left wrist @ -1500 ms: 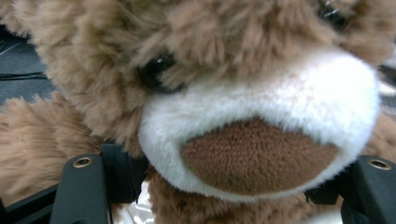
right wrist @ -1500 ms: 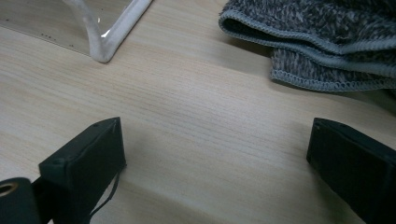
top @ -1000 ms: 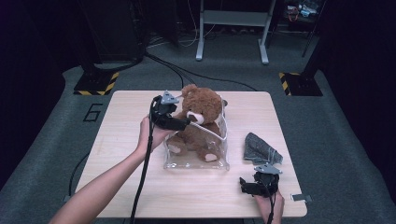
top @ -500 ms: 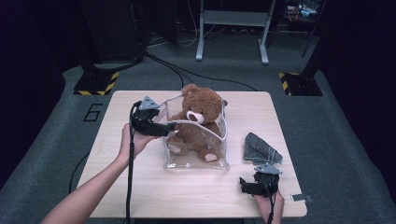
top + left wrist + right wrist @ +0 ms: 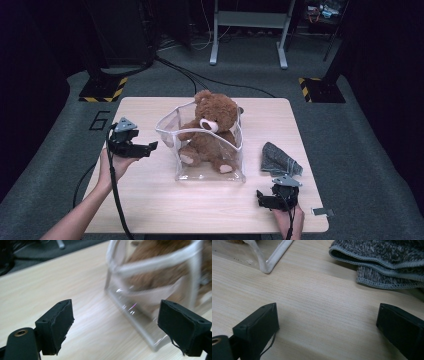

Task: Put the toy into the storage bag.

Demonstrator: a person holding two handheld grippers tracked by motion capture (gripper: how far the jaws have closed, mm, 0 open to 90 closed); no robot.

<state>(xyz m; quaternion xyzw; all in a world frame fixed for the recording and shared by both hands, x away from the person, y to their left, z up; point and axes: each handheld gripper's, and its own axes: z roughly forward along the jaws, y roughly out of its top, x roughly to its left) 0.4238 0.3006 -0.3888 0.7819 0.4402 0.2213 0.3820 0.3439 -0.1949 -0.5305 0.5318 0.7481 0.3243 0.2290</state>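
The desk [image 5: 150, 210] is a pale wooden top carrying everything; at its middle stands a clear bag [image 5: 210, 172] with white edging, its mouth gaping and slack; inside it sits the teddy bear [image 5: 212, 132], upright, head and shoulders above the rim, feet against the front wall; to the bag's right, apart from it, lies a folded grey cloth [image 5: 279, 159]. The left gripper [image 5: 145, 148] is held above the desk just left of the bag, pointing at it, its fingers wide and holding nothing; the right gripper [image 5: 259, 199] rests low near the front edge, just short of the cloth, its fingers also wide and empty.

Judging from this, the risks lie with the bag: its walls are thin and floppy, so a pinch at the rim could catch only one layer or slip off the glossy film; a sideways pull might drag or tip the bag, since the bear stands tall in it and could lean out; the cloth could snag if swept carelessly.
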